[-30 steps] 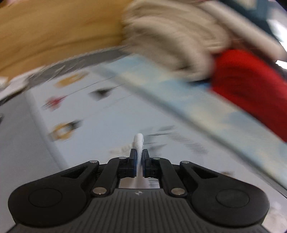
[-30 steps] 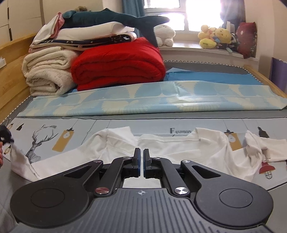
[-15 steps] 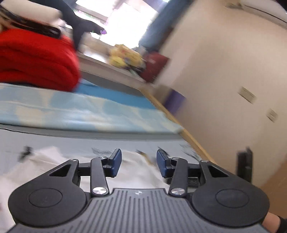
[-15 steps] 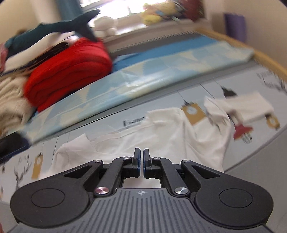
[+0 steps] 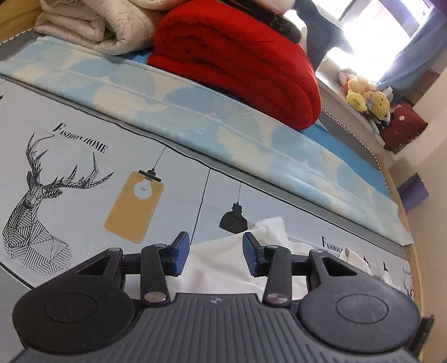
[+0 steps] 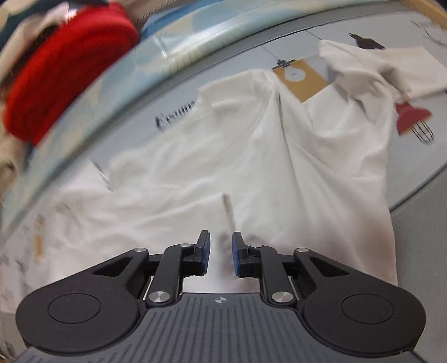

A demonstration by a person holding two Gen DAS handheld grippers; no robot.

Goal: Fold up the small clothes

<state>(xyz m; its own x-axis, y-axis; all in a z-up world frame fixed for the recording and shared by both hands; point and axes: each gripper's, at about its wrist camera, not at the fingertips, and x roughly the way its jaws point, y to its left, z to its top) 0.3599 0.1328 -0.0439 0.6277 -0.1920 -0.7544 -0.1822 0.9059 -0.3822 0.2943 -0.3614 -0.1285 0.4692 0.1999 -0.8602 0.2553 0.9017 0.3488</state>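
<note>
A: On the printed sheet (image 5: pixel 83 134) of the bed, what do you see from the left wrist view?

B: The left gripper (image 5: pixel 215 255) stands with its jaws partly open, about half of their way. They opened within the last second and since then hardly changed. Nothing is between the blue pads (image 5: pixel 181 252). Behind and under them lies an edge of the white shirt (image 5: pixel 223 268), but the pads do not press it.

A: And the sheet itself?

B: It has a deer drawing (image 5: pixel 36 201), a yellow lamp tag (image 5: pixel 134 206) and a black lamp (image 5: pixel 233 220). Further back is a light blue patterned quilt (image 5: pixel 223 125) in a long fold, and on it a red blanket (image 5: pixel 240 58) beside a cream blanket (image 5: pixel 92 25). Plush toys (image 5: pixel 366 97) sit on the window sill.

A: What does the right wrist view give?

B: The picture is blurred at the left side. The right gripper (image 6: pixel 220 251) points down on the white shirt (image 6: pixel 223 156), which is spread over the sheet with many wrinkles and fills the middle of the view. One sleeve (image 6: pixel 391 67) lies to the upper right, crumpled, near a red lamp print (image 6: pixel 410 117).

A: Are the jaws closed there?

B: No, they have a small gap, and they have just been opening. The cloth is under the pads (image 6: pixel 205 251), but I see no fold caught between them. Whether the tips touch the cloth, I cannot tell.
</note>
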